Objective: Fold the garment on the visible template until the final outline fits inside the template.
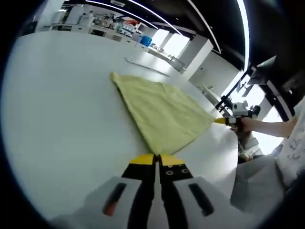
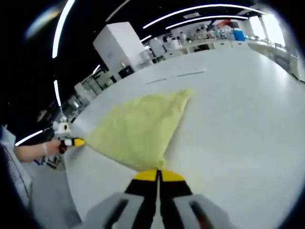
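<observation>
Both grippers — left gripper (image 1: 156,160), right gripper (image 2: 157,174) — had jaws clamped on yellow garment (image 1: 159,110) corners just ahead; mid-fold, next carry corners across the table (image 1: 62,109).

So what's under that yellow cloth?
Around the cloth lies bare white table, so it rests on that. Both grippers, left and right, pinch its corners. Anything beneath, like a template, is covered.

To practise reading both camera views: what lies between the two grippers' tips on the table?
The yellow garment spans the whole stretch. In the left gripper view, the left gripper pinches one corner and the right gripper another; the right gripper view shows the same, mirrored.
</observation>
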